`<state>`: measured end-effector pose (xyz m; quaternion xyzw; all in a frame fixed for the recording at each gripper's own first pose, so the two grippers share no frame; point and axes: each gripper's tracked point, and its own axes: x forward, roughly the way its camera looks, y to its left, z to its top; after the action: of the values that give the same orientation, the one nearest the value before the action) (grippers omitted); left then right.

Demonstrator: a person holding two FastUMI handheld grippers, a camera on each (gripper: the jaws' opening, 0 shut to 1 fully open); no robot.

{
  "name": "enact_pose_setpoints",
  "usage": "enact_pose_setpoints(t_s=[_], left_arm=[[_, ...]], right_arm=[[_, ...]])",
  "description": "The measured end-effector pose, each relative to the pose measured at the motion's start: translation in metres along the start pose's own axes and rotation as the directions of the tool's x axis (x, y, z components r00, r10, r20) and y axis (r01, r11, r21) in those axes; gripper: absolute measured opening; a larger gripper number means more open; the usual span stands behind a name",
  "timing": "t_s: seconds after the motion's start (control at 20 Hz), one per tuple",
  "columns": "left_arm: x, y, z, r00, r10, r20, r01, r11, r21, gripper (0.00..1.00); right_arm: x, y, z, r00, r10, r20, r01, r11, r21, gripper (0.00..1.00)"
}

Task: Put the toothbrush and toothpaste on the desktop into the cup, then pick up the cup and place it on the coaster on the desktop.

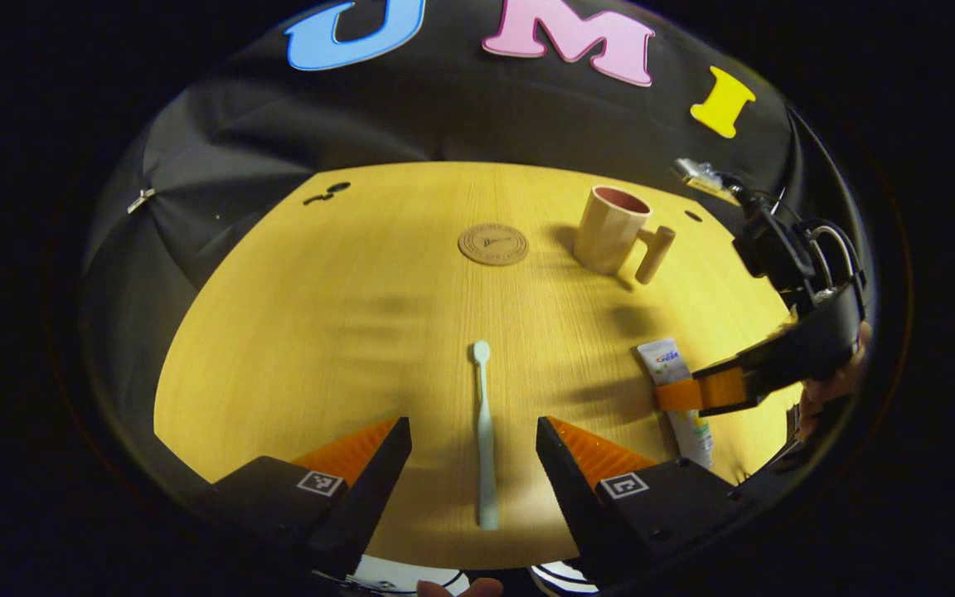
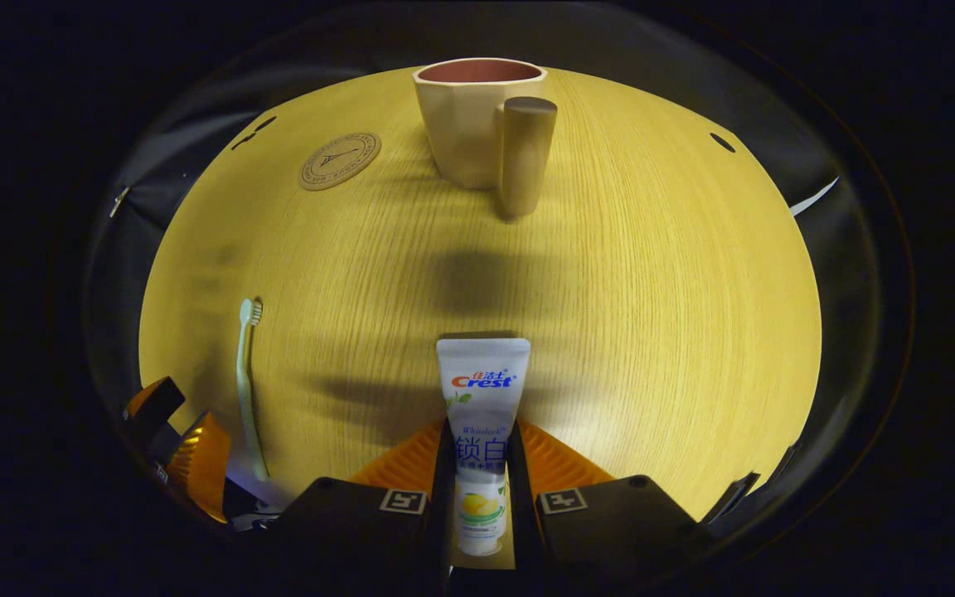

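On the wooden desktop [image 1: 295, 332], the toothbrush [image 1: 484, 431] lay flat with its bristle end pointing toward twelve o'clock in the left gripper view, its handle running between the spread fingers of the left gripper [image 1: 473, 444], which stood wide open and touched nothing. In the right gripper view the right gripper [image 2: 482, 464] was closed on the toothpaste [image 2: 482, 406], both fingers pressing the tube's sides near its cap end, the flat end aimed at twelve o'clock. The cup [image 2: 469, 124] stood upright at twelve o'clock in that view, its handle turned toward the camera, well apart from the tube; the coaster [image 2: 340, 161] lay bare at about eleven o'clock, just beside the cup. The step in hand seemed to be grasping both items. To do it well, the left gripper should probably settle lower and close squarely across the thin handle, while the right kept a firm hold, since a soft tube could slip or buckle when lifted toward the cup's mouth.
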<state>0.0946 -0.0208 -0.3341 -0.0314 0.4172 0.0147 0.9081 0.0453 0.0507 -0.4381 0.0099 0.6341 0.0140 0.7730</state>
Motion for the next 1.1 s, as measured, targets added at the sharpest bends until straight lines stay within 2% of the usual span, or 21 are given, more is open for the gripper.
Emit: enact_pose_setpoints(t_s=[0.05, 0.35, 0.5, 0.6, 0.8, 0.85, 0.9, 0.95, 1.1], left_arm=[[0.007, 0.001, 0.000, 1.000, 0.010, -0.017, -0.010, 1.000, 0.009, 0.96], [0.035, 0.000, -0.013, 0.992, 0.050, -0.117, -0.044, 0.997, 0.056, 0.96], [0.046, -0.007, -0.027, 0.980, 0.031, -0.195, -0.023, 0.999, 0.045, 0.90], [0.048, -0.007, -0.025, 0.980, 0.031, -0.197, -0.028, 0.999, 0.018, 0.87], [0.053, -0.012, -0.020, 0.981, 0.036, -0.192, -0.030, 0.999, 0.037, 0.31], [0.054, -0.014, -0.018, 0.980, 0.032, -0.199, -0.024, 0.999, 0.043, 0.27], [0.055, -0.016, -0.018, 0.979, 0.029, -0.201, -0.019, 0.998, 0.053, 0.18], [0.054, -0.016, -0.016, 0.979, 0.023, -0.201, -0.012, 0.998, 0.056, 0.16], [0.052, -0.019, -0.015, 0.982, -0.033, -0.184, 0.037, 0.999, 0.018, 0.08]], right_arm=[[0.000, 0.000, 0.000, 1.000, 0.003, -0.005, -0.003, 1.000, 0.005, 0.35], [0.000, 0.000, 0.000, 0.999, 0.033, -0.017, -0.032, 0.999, 0.033, 0.35], [-0.001, 0.000, 0.001, 0.999, 0.039, -0.019, -0.038, 0.999, 0.036, 0.34], [-0.001, 0.000, 0.000, 0.999, 0.047, -0.018, -0.046, 0.998, 0.050, 0.34], [0.000, 0.001, 0.001, 0.997, 0.072, -0.011, -0.071, 0.994, 0.078, 0.34], [-0.002, 0.002, 0.001, 0.996, 0.085, -0.004, -0.084, 0.993, 0.087, 0.35], [-0.003, 0.002, 0.001, 0.996, 0.092, 0.007, -0.092, 0.991, 0.099, 0.34], [-0.001, 0.003, 0.001, 0.995, 0.101, 0.011, -0.102, 0.989, 0.105, 0.29], [-0.005, 0.005, 0.002, 0.991, 0.123, 0.045, -0.128, 0.985, 0.113, 0.30]])
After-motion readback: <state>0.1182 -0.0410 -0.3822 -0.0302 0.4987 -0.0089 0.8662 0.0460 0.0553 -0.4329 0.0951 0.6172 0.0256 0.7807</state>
